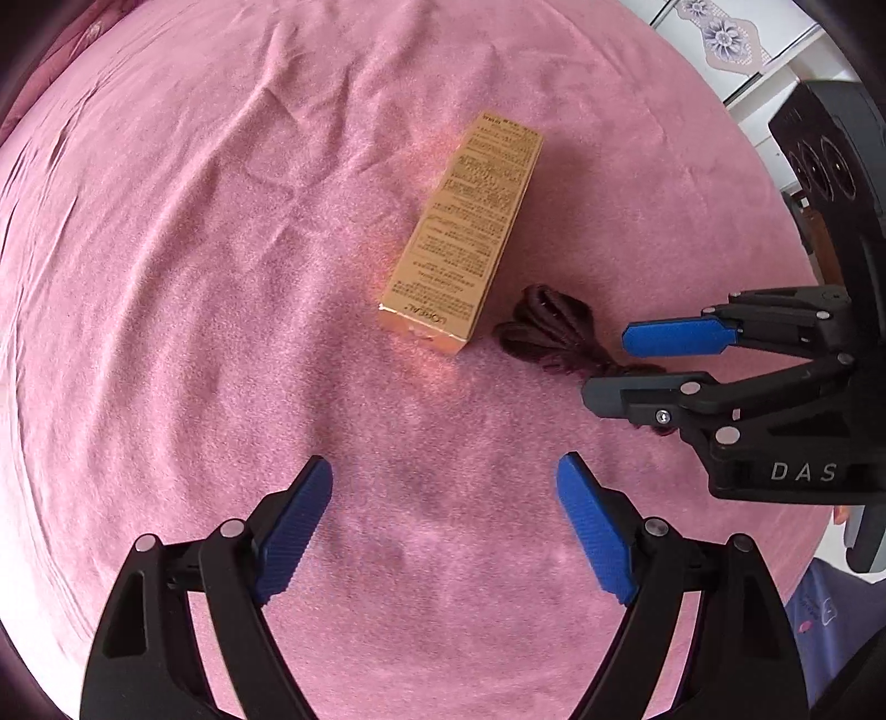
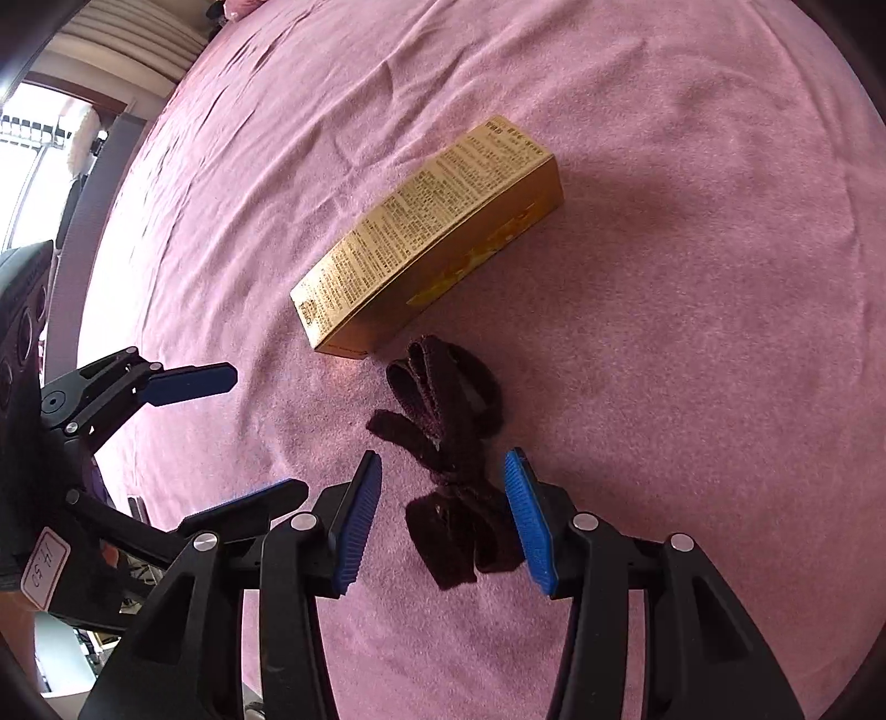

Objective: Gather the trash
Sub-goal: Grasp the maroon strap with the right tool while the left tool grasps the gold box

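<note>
A gold carton (image 1: 462,232) printed with small text lies flat on the pink bedspread (image 1: 194,277); it also shows in the right wrist view (image 2: 426,232). A dark brown knotted ribbon (image 2: 448,443) lies just beside the carton's near end, also in the left wrist view (image 1: 545,327). My right gripper (image 2: 443,515) is open, its blue pads either side of the ribbon's knot, not closed on it; it shows from the side in the left wrist view (image 1: 606,365). My left gripper (image 1: 446,520) is open and empty over bare cloth, short of the carton.
The pink bedspread (image 2: 692,277) is wrinkled toward the far side. A white cabinet with floral panels (image 1: 725,39) stands beyond the bed's right edge. A window and dark furniture (image 2: 33,138) lie past the left edge. The left gripper (image 2: 249,432) shows at left in the right wrist view.
</note>
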Demonstrator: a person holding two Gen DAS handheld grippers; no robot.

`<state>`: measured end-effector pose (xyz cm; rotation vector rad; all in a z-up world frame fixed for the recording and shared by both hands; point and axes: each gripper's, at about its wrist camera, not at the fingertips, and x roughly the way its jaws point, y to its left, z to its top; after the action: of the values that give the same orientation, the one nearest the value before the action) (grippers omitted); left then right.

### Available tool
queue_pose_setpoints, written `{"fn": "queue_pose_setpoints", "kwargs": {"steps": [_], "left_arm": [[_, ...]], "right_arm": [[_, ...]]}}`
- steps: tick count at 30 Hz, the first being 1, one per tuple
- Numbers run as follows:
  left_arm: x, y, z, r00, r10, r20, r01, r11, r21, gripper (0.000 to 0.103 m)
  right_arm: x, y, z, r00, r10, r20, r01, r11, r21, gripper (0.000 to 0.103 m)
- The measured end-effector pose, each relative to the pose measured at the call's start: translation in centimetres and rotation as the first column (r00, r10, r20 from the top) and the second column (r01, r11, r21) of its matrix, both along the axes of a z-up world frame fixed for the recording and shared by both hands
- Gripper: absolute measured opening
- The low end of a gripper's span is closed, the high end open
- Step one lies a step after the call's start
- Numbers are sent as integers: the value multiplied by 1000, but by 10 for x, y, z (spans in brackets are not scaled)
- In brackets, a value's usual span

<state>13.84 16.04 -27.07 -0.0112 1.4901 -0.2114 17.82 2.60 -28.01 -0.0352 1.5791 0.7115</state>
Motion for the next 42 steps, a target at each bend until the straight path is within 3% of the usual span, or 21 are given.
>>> {"fn": "queue_pose_setpoints", "kwargs": {"steps": [5, 9, 17, 25, 27, 30, 33, 36, 42], "left_arm": [[2, 4, -5, 1000, -21, -6, 21, 1000, -4, 83], [11, 2, -7, 999, -38, -7, 38, 999, -12, 83], [53, -26, -10, 997, -83, 8, 83, 996, -20, 86], [116, -27, -20, 999, 2, -35, -4, 998, -70, 86], [131, -31, -26, 999, 18, -51, -21, 998, -58, 76], [145, -47, -36, 997, 39, -67, -36, 998, 52, 53], [145, -56, -36, 994, 93, -53, -88, 991, 104, 43], [133, -60, -32, 986, 164, -45, -159, 983, 86, 42], [96, -75, -24, 948, 304, -96, -307, 951, -29, 42]], "right_arm": [[0, 13, -14, 999, 36, -10, -37, 997, -63, 45], [-1, 5, -14, 999, 48, 21, -46, 996, -78, 22], [15, -45, 0, 998, -58, -13, 58, 998, -10, 21], [28, -90, 4, 988, -143, -54, 144, 989, 23, 21], [29, -99, 5, 986, -156, -57, 158, 987, 27, 21], [30, -108, 10, 984, -171, -57, 174, 984, 37, 21], [26, -119, 20, 984, -171, -45, 173, 984, 43, 21], [20, -129, 30, 984, -176, -35, 178, 983, 46, 21], [17, -152, 44, 980, -200, -12, 200, 978, 53, 21]]}}
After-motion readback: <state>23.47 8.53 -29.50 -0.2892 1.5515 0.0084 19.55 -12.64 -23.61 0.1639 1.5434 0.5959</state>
